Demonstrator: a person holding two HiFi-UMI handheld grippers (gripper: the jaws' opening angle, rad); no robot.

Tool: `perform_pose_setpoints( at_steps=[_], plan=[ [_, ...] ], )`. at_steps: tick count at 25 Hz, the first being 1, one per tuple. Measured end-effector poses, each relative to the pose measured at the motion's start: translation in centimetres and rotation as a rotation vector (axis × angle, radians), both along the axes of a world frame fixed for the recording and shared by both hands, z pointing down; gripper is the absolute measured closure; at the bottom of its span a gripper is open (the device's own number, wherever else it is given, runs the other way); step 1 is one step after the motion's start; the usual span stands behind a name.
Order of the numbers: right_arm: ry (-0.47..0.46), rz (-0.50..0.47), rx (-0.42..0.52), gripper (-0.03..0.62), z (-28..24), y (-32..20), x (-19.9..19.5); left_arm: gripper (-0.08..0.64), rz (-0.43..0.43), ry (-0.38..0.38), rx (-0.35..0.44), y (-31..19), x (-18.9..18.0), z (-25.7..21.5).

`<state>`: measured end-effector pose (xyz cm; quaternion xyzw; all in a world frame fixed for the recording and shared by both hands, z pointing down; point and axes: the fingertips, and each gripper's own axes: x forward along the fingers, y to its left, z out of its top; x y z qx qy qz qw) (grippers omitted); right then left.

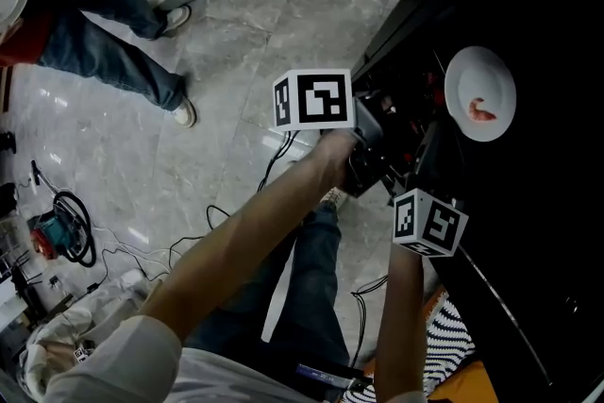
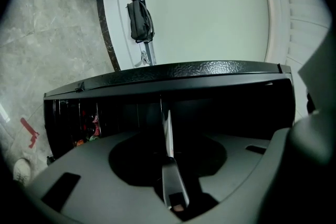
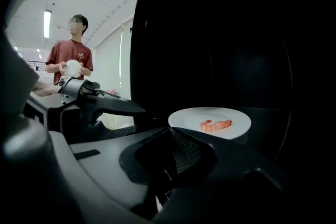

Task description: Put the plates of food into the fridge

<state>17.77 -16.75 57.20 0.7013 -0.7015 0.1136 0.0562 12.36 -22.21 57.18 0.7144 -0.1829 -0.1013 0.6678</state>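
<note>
The left tool [image 2: 167, 128] is clenched: its two jaws are pressed together with only a thin pale seam between them, and I see nothing held there. It points straight at the front of the black fridge [image 2: 157, 73], close to its dark opening. Some small red things [image 2: 95, 126] stand inside the fridge at one side of this opening.

The right tool [image 3: 169, 136] is released. The ribbed inner pad [image 3: 185, 152] of one jaw is visible, the jaws stand apart and nothing is between them. It is also near the fridge, beside the left tool, and its marker cube [image 1: 429, 222] is just outside the fridge.

The white plate [image 3: 189, 118] lies flat on a dark surface of the fridge, just beyond the tips of the right tool and not touching them. One pink shrimp [image 3: 215, 124] lies on it, a little off the middle. I cannot tell if this dark surface is a shelf or the top of the fridge.

Away from the fridge, on the grey marble floor [image 1: 283, 5], a person [image 1: 85, 14] in a red shirt and blue jeans stands and holds another white plate [image 3: 71, 67]. A red machine [image 1: 47, 236] with black cables lies on the floor, also well apart from the fridge.
</note>
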Motion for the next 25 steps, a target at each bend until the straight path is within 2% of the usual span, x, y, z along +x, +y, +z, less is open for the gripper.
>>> perform_pose_setpoints(
  at_steps=[17,25],
  plan=[
    [-0.067,0.075,0.024,0.583,-0.3,-0.7,2.8,0.43,-0.017,0.004,-0.035,0.7,-0.2,1.0],
    [-0.08,0.076,0.026,0.583,-0.1,-0.6,2.9,0.43,-0.045,-0.007,-0.044,0.6,-0.5,1.4]
  ],
)
